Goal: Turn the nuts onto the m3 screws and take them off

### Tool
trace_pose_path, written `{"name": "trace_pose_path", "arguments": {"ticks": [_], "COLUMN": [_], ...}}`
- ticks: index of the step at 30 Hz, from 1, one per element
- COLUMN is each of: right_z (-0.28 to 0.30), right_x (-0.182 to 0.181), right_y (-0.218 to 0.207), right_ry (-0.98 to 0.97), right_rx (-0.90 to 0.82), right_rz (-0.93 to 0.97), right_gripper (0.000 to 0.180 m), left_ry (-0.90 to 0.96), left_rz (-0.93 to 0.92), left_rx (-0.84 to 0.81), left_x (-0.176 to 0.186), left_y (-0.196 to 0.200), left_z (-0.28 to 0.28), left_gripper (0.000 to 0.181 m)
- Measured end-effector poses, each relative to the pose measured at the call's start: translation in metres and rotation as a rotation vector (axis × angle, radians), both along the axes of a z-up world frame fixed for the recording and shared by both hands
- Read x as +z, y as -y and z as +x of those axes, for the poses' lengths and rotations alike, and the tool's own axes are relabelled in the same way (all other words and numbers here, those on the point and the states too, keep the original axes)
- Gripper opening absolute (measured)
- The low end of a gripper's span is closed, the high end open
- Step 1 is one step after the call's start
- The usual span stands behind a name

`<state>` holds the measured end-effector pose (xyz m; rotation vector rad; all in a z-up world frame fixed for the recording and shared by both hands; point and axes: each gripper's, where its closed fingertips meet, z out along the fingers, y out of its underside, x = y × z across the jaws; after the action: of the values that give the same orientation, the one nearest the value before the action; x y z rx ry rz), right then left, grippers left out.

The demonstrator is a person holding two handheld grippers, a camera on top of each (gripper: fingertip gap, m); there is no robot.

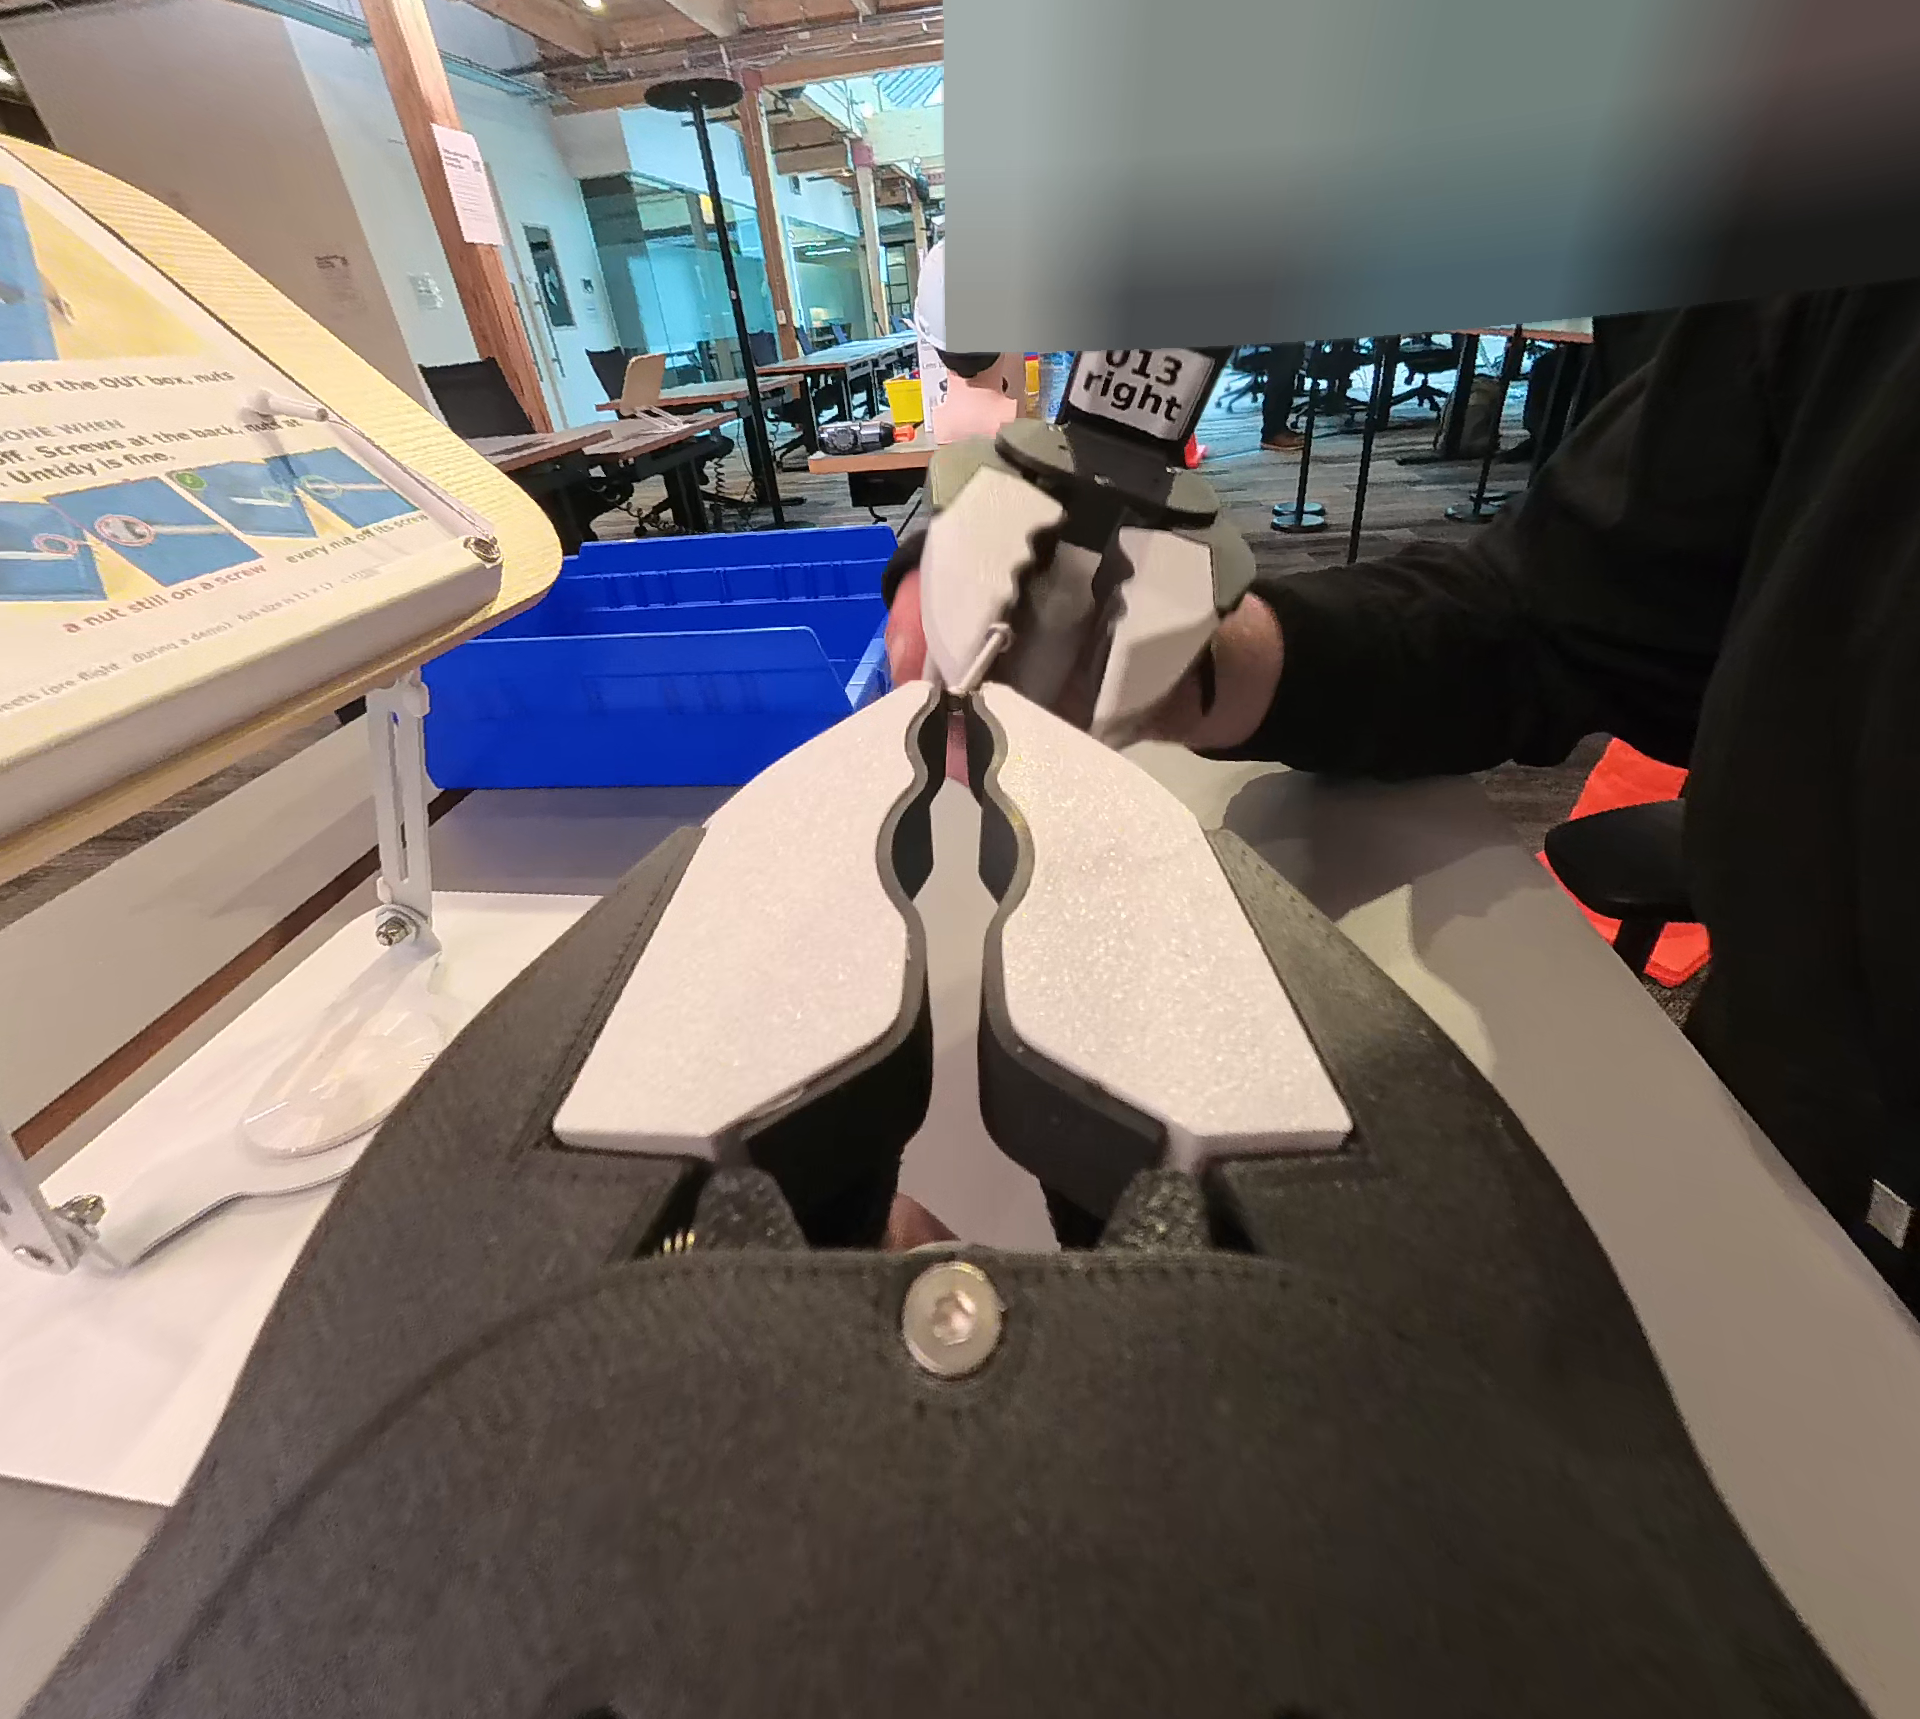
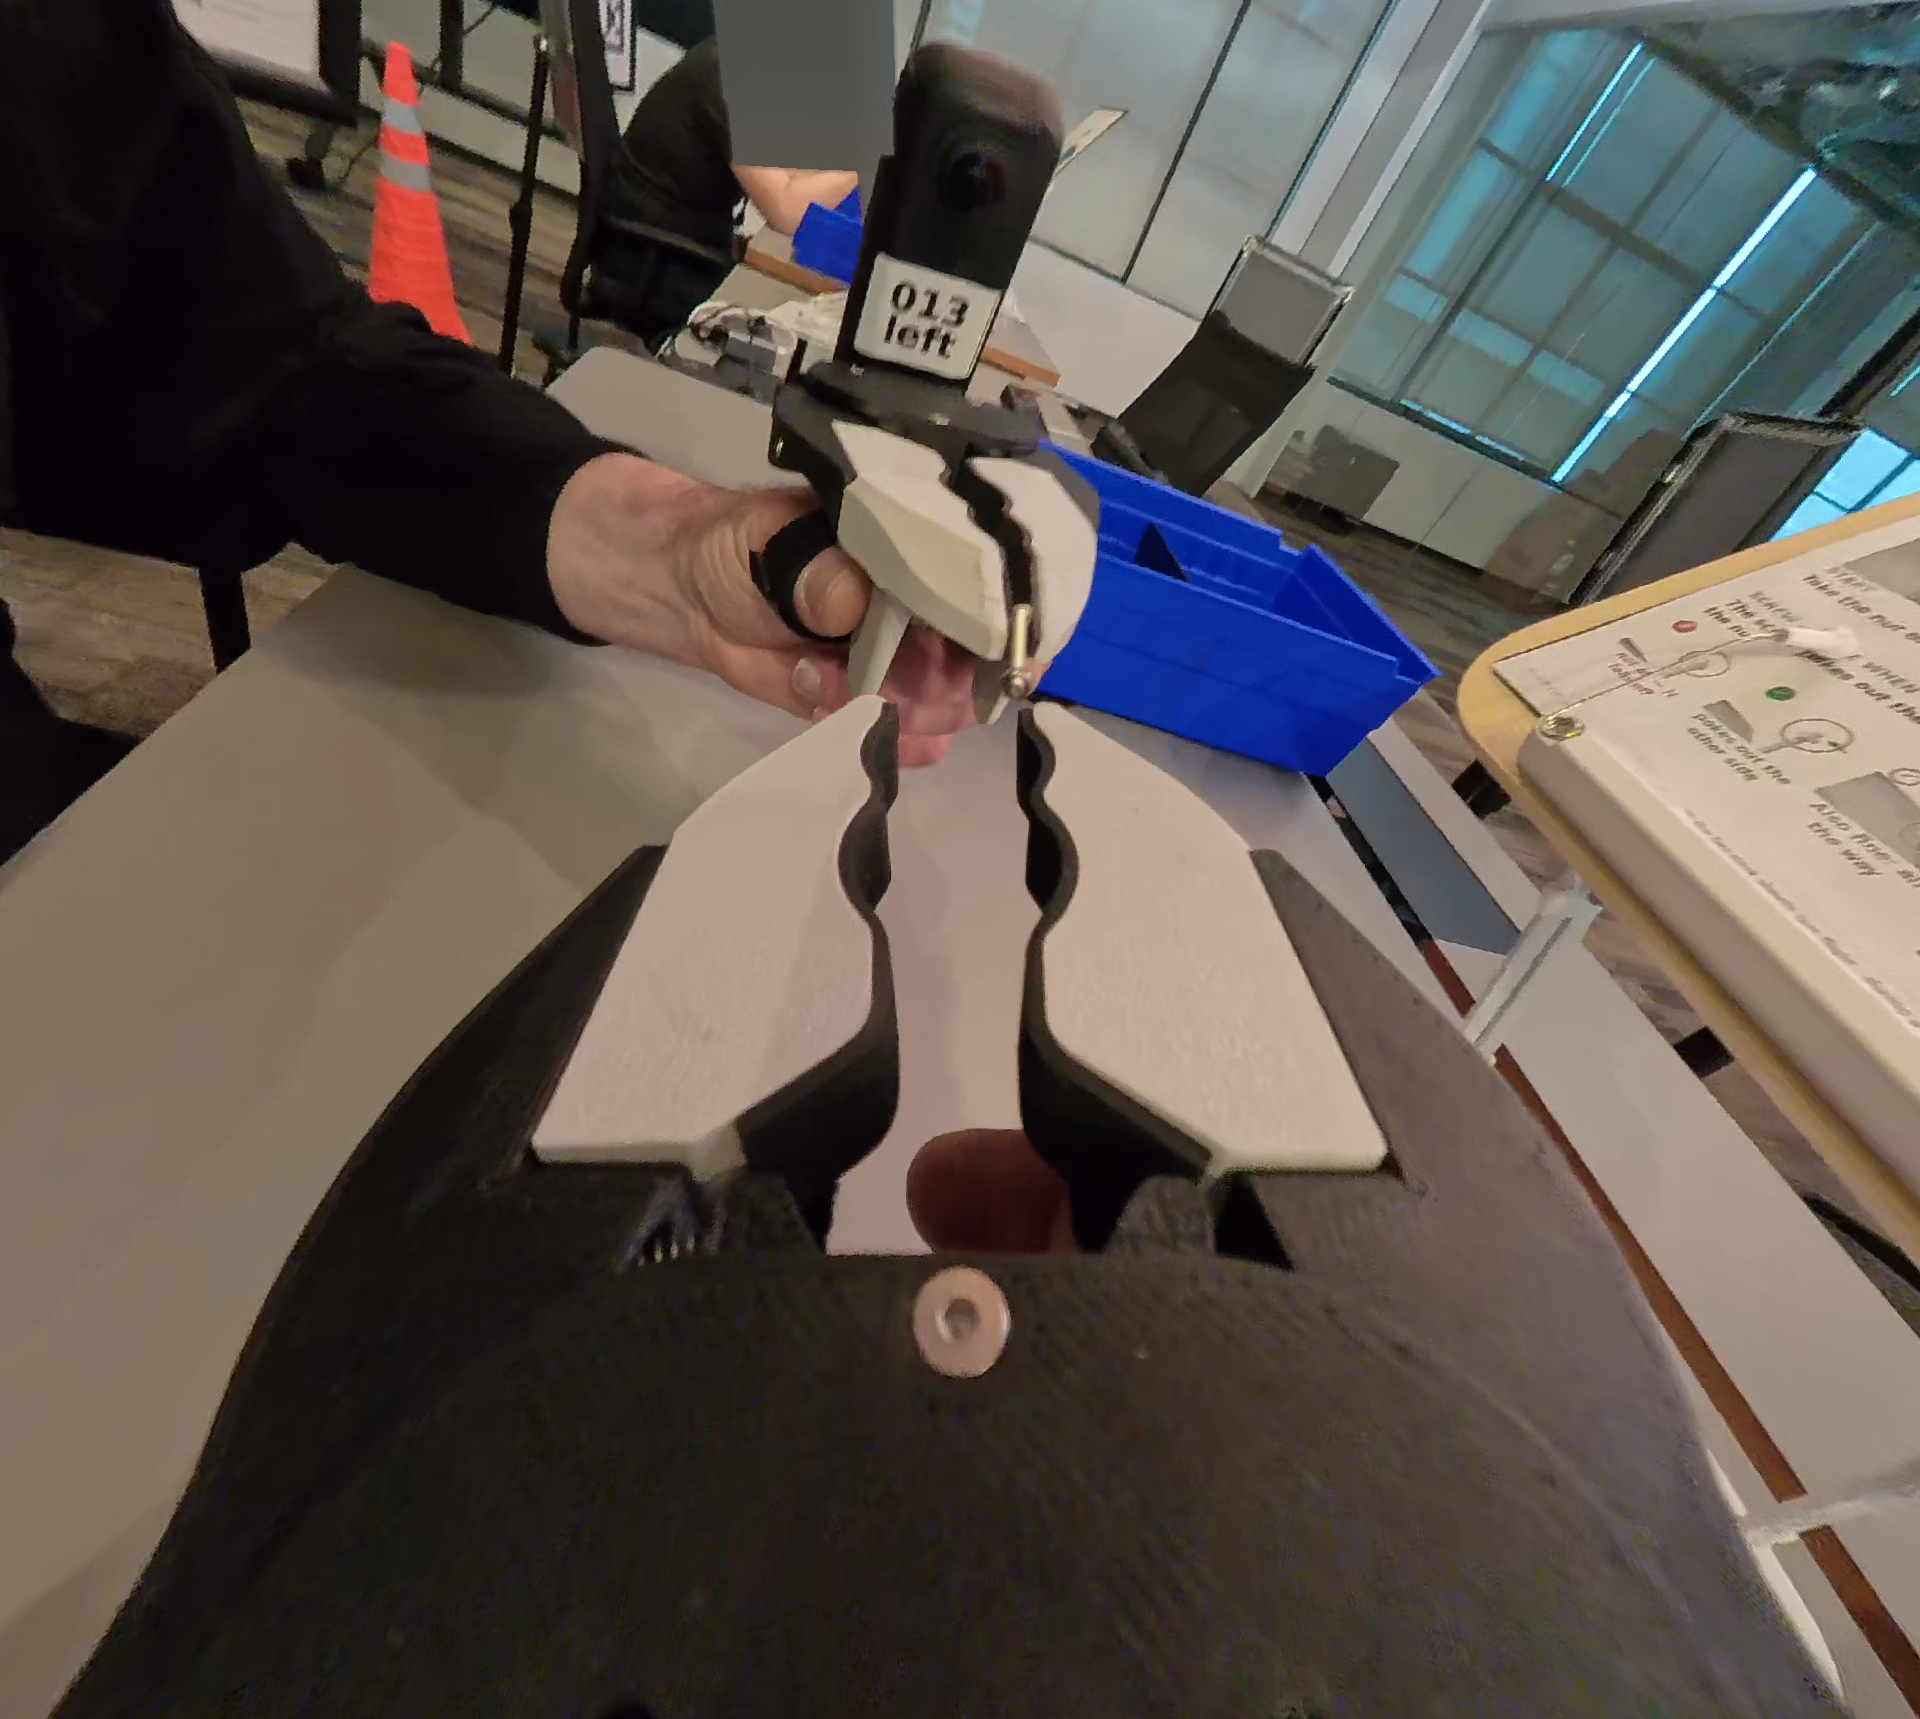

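Observation:
My left gripper (image 1: 956, 701) is shut on a small silver M3 screw (image 1: 982, 656), pinched at the very fingertips. The screw sticks out towards the right gripper (image 1: 1039, 672). In the right wrist view the left gripper (image 2: 1013, 630) holds the screw (image 2: 1020, 646) pointing down, with a thicker silver end (image 2: 1016, 684) at the bottom. I cannot tell whether that end is a nut or the screw head. My right gripper (image 2: 956, 719) is open and empty. Its fingertips sit just below the screw's lower end, without touching it.
A blue bin (image 1: 665, 661) stands on the grey table (image 1: 1455, 890) behind both grippers; it also shows in the right wrist view (image 2: 1226, 630). A tilted instruction board on a white stand (image 1: 208, 474) is beside the bin. An orange cone (image 2: 410, 215) stands on the floor.

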<state>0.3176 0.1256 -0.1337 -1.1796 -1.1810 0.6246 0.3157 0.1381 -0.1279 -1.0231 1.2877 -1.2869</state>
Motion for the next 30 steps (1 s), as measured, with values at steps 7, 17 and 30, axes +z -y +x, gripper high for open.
{"name": "trace_pose_path", "arguments": {"ticks": [7, 17, 30], "right_z": [-0.003, -0.001, -0.002], "right_x": [-0.004, 0.002, -0.001], "right_y": [0.004, 0.002, 0.004], "right_ry": [0.02, -0.01, 0.003], "right_rx": [0.028, 0.009, 0.029], "right_rz": [-0.015, 0.001, -0.018], "right_gripper": [0.018, 0.024, 0.019], "left_ry": [0.007, 0.003, 0.006], "left_rz": [0.001, 0.001, 0.003], "left_rx": [0.005, 0.003, 0.01], "left_x": [0.002, 0.001, 0.001], "left_y": [-0.001, 0.0, -0.001], "left_z": [0.0, 0.0, 0.0], "left_gripper": [0.003, 0.003, 0.003]}}
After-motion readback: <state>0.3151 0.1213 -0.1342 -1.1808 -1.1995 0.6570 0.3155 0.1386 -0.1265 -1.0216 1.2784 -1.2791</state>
